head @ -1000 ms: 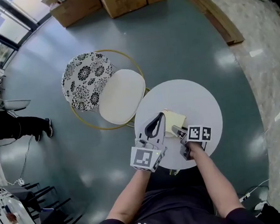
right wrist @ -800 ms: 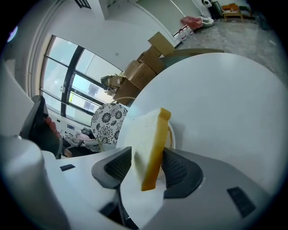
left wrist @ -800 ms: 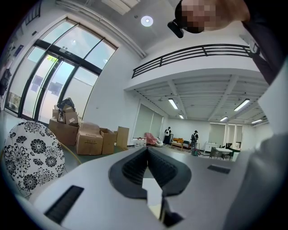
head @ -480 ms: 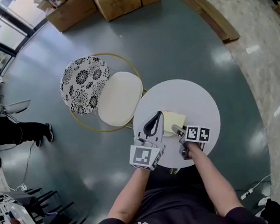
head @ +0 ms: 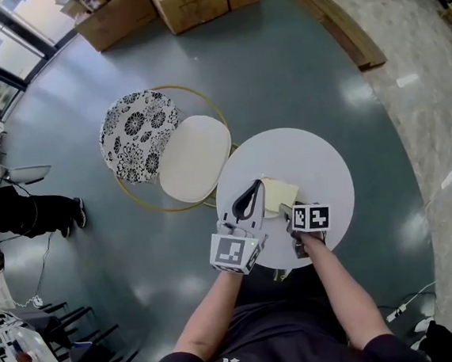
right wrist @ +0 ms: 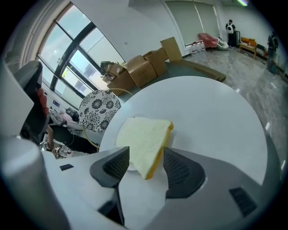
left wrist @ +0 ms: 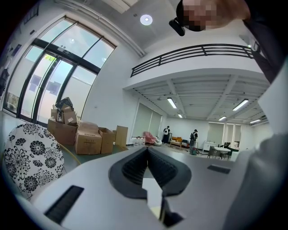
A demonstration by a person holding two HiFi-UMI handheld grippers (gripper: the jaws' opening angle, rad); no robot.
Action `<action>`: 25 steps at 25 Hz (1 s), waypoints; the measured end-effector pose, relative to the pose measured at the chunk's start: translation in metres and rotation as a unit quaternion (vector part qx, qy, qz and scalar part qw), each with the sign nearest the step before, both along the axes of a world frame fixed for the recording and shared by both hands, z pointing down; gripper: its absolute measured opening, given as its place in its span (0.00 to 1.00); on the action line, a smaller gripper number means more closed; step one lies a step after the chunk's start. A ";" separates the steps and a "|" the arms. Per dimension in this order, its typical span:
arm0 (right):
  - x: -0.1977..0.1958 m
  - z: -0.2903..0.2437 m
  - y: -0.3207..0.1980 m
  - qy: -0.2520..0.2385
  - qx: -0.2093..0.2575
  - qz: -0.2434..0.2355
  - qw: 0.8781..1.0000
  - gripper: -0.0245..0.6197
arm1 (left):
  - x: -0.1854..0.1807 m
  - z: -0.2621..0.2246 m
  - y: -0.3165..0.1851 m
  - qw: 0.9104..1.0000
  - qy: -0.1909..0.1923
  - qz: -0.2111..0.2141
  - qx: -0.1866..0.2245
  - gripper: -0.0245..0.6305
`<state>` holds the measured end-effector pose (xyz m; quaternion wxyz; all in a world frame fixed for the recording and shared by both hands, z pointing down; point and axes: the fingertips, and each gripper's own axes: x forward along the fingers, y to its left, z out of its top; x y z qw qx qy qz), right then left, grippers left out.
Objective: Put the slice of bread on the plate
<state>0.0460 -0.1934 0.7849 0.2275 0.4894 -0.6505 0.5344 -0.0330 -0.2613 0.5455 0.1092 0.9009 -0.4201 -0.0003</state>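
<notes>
A pale slice of bread (right wrist: 143,138) with a yellow crust lies flat on a white plate (right wrist: 113,134) on the round white table (head: 311,160). In the head view the bread (head: 279,193) sits left of the table's middle. My right gripper (right wrist: 145,158) points down at it and is open. The slice's near corner lies between the pads, which do not touch it. Just left of the bread, my left gripper (head: 248,204) is held level and shut with nothing in it. In the left gripper view the left gripper (left wrist: 147,155) has its dark pads (left wrist: 133,167) meeting.
A chair with a cream seat (head: 194,157), a black-and-white flowered back (head: 140,131) and a gold hoop frame stands against the table's left side. Cardboard boxes (head: 193,0) line the far floor. A seated person's leg (head: 30,211) shows at the left edge.
The right gripper's jaws have let go of the bread, which now rests on the plate. Its marker cube has rolled and shifted slightly left. The left gripper has not moved.
</notes>
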 end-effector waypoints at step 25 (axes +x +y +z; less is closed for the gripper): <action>0.006 -0.301 -0.019 -0.072 0.310 -0.086 0.944 0.19 | 0.038 -0.115 0.053 0.999 -0.027 0.026 -0.014 0.05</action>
